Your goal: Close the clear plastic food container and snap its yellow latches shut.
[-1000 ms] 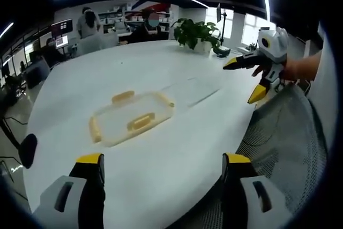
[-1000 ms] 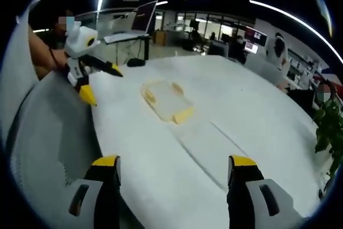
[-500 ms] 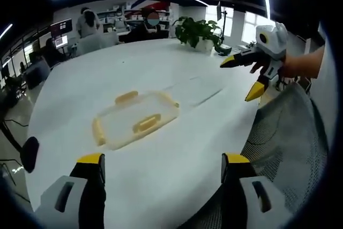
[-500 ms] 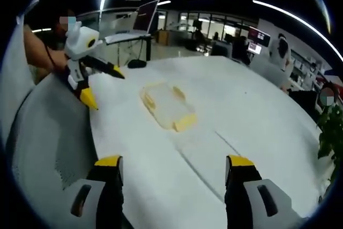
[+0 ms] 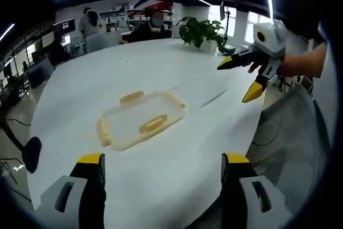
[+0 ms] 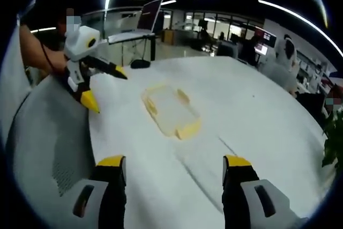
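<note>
In the left gripper view, the left gripper [image 5: 161, 167] rides with its jaws spread wide and nothing between them, low over the near edge of the white table [image 5: 177, 154]. The container [image 5: 140, 120] lies flat on that table ahead of the jaws, its yellow latches [image 5: 152, 124] showing on its sides; against the picture half a second earlier it sits slightly larger and nearer the centre, which I take as the camera easing toward it, not the box moving. The right gripper [image 5: 245, 76] hangs above the table's far-right edge beside a potted plant [image 5: 202, 31], jaws parted and empty. In the right gripper view, the right gripper [image 6: 172, 164] is likewise spread and holding nothing, and the container [image 6: 170, 110] rests mid-table beyond it, a little closer than before. The left gripper [image 6: 102, 85] hovers left of the container, open. Both hands seem to be closing in; no latch looks pressed yet.
</note>
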A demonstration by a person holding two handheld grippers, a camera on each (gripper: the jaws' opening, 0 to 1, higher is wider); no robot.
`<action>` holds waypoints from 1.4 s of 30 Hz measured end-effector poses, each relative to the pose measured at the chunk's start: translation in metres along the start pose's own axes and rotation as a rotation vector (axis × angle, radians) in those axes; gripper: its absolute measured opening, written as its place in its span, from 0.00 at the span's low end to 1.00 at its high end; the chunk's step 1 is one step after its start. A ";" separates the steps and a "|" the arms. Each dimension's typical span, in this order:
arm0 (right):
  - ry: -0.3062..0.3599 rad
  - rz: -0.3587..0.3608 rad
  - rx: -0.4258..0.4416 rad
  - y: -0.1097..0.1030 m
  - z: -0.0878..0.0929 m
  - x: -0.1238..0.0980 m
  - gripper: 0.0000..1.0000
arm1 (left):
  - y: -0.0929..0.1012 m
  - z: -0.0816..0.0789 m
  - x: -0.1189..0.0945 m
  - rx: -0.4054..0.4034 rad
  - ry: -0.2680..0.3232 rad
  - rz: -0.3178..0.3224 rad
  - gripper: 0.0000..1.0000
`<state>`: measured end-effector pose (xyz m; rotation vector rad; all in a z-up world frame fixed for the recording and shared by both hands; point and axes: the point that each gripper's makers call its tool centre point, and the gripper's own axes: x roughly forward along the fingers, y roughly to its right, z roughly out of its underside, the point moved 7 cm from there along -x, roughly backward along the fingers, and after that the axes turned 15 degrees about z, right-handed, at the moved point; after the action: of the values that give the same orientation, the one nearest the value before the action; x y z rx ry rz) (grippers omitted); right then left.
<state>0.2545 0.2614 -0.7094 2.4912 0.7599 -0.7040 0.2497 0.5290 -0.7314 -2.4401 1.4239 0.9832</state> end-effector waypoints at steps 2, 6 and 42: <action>-0.001 -0.002 -0.001 0.001 0.000 0.001 0.73 | -0.002 0.001 0.001 0.007 -0.009 -0.001 0.89; -0.002 -0.008 -0.009 0.002 -0.001 0.005 0.72 | -0.004 0.001 0.001 0.014 -0.019 0.001 0.89; 0.003 -0.061 -0.096 0.008 -0.024 0.036 0.67 | -0.033 -0.007 0.015 0.046 -0.075 0.032 0.88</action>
<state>0.2938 0.2820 -0.7093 2.3917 0.8535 -0.6691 0.2847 0.5327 -0.7416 -2.3299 1.4487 1.0247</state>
